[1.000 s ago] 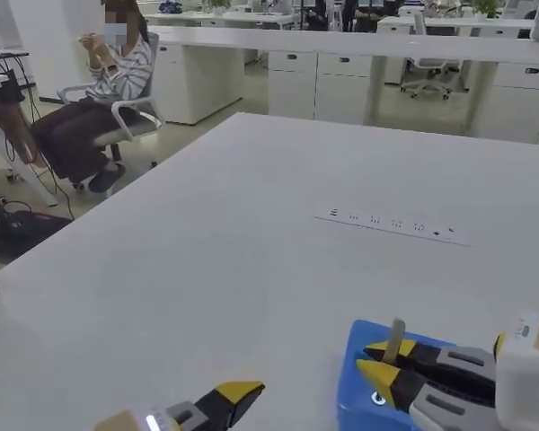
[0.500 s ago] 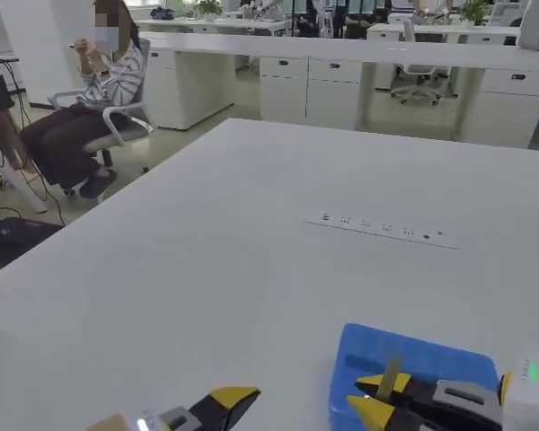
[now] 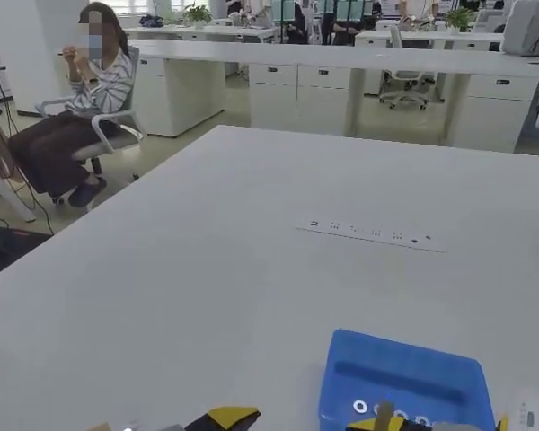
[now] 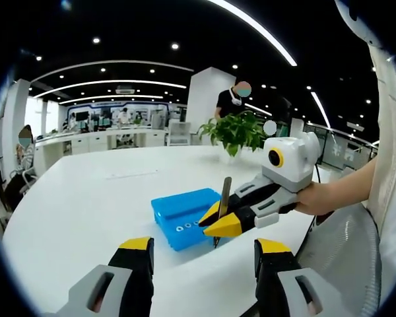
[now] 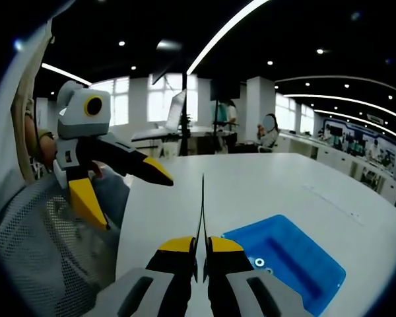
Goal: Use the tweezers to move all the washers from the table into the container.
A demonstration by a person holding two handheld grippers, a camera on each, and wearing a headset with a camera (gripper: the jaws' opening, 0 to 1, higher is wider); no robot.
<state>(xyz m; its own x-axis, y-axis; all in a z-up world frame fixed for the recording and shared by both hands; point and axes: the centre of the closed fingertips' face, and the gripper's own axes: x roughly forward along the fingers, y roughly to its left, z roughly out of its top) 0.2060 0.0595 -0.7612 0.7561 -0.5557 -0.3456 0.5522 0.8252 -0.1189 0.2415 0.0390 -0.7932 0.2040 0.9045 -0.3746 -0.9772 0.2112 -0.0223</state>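
Observation:
A blue container (image 3: 404,382) stands near the table's front edge, and a few washers (image 3: 360,407) lie on its floor. At the bottom edge, just in front of the container, my right gripper (image 3: 386,422) is shut on thin tweezers (image 5: 202,198) that point up past its yellow tips. In the right gripper view (image 5: 201,249) the container (image 5: 287,259) with its washers (image 5: 259,263) lies to the right of the tweezers. My left gripper (image 4: 204,247) is open with nothing between its jaws. Its yellow tip (image 3: 229,417) lies left of the container.
A flush power strip (image 3: 370,235) crosses the white table beyond the container. A person sits on a chair (image 3: 81,99) at the far left, with rows of white desks behind. A mesh chair back (image 5: 46,251) is close behind the grippers.
The right gripper with the tweezers has drawn back from over the container toward the near edge, uncovering the washers inside. The head camera has shifted a little.

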